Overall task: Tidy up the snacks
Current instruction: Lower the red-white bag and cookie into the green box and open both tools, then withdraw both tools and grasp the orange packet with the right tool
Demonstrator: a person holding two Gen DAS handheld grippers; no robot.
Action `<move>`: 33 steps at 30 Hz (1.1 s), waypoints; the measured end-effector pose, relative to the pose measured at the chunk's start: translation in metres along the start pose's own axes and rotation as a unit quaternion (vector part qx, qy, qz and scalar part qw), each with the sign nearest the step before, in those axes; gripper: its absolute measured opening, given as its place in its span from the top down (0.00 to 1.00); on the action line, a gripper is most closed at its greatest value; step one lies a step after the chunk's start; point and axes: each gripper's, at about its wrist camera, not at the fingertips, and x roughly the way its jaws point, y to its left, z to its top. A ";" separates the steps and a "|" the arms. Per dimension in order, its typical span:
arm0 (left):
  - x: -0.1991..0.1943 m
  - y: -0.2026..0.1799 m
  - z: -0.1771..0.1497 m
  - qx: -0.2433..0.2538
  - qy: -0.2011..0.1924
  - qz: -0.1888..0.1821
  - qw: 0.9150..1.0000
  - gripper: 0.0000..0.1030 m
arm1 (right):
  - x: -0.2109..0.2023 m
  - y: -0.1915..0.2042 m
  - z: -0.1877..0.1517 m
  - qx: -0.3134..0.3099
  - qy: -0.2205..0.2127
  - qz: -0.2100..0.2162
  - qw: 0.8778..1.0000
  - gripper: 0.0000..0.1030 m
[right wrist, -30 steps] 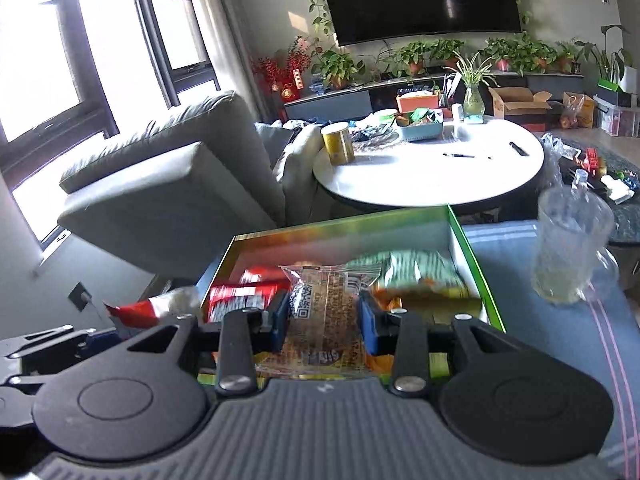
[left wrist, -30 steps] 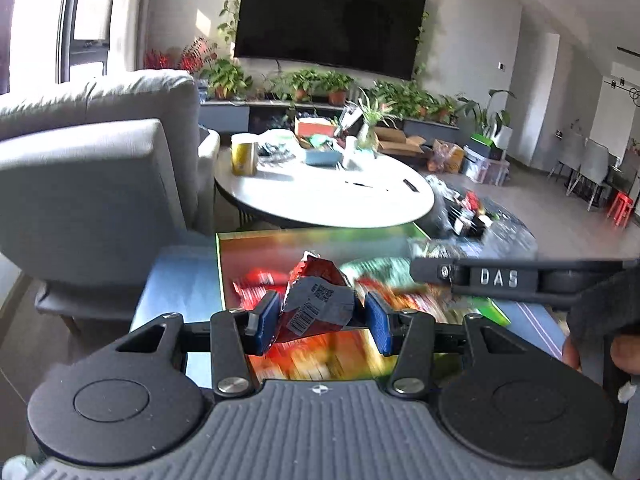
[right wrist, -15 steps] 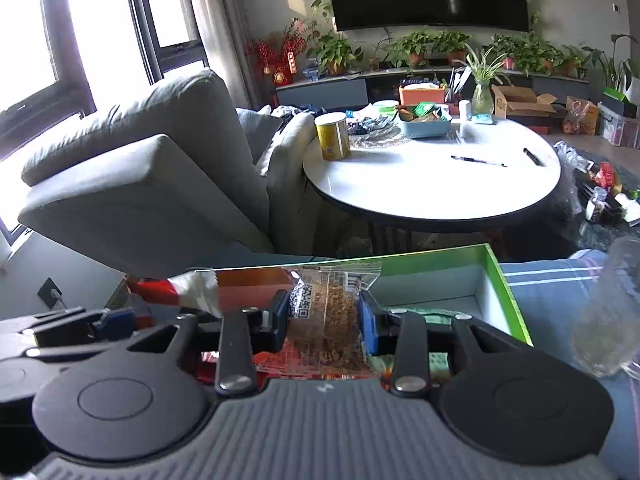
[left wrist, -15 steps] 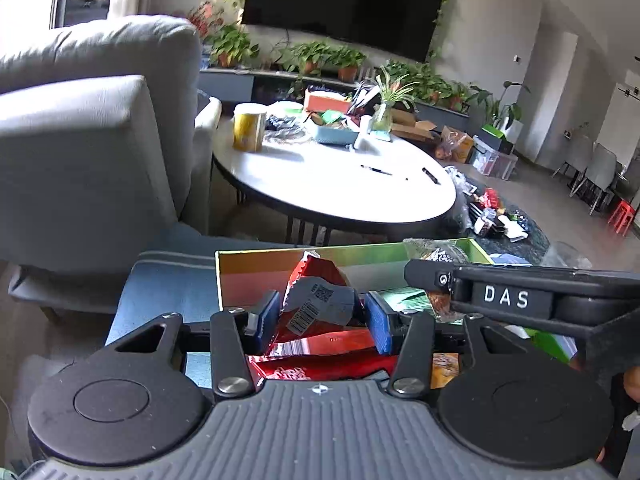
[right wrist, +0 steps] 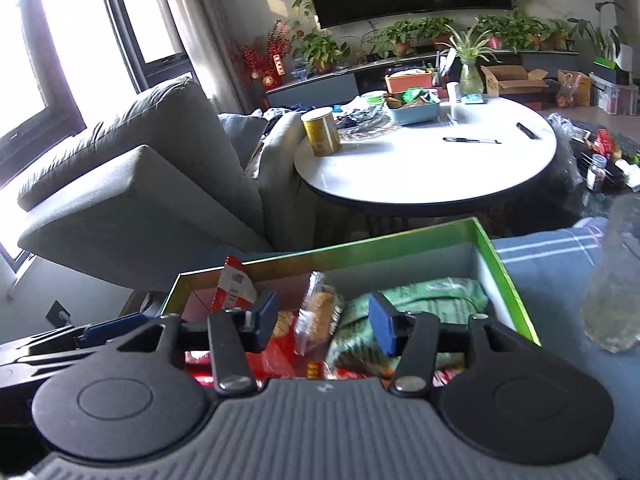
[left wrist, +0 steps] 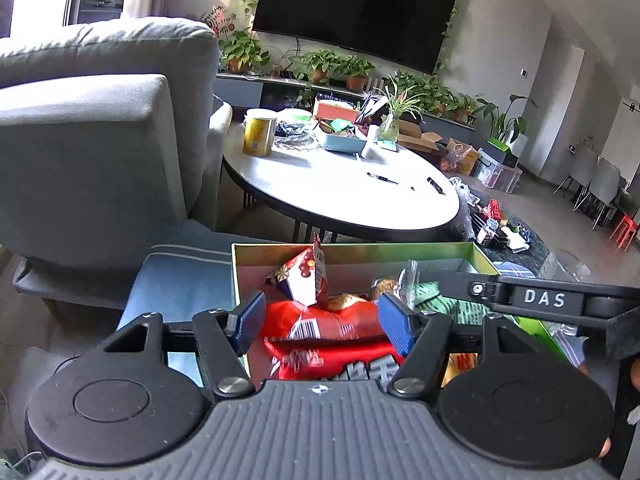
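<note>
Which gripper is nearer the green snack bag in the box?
Right. The right gripper is open directly over the green snack bag; the left gripper is open over the red snack bag, farther left.

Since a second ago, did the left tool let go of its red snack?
Yes. The left tool has opened; the red snack now stands free beyond its fingers, near the back wall of the green box.

glass jug [right wrist: 612, 280] cut by edge, red packet [left wrist: 340, 344] print blurred
</note>
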 end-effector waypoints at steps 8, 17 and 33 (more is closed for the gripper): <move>-0.042 -0.017 -0.013 0.018 -0.012 0.001 1.000 0.39 | -0.038 -0.005 -0.010 -0.003 -0.010 -0.007 1.000 0.09; -0.089 -0.040 -0.030 0.038 -0.016 -0.004 0.999 0.38 | -0.089 -0.010 -0.018 -0.003 -0.033 -0.001 0.999 0.07; -0.142 -0.052 -0.107 0.019 0.026 -0.004 0.999 0.37 | -0.165 -0.030 -0.075 -0.032 -0.011 -0.003 0.999 0.07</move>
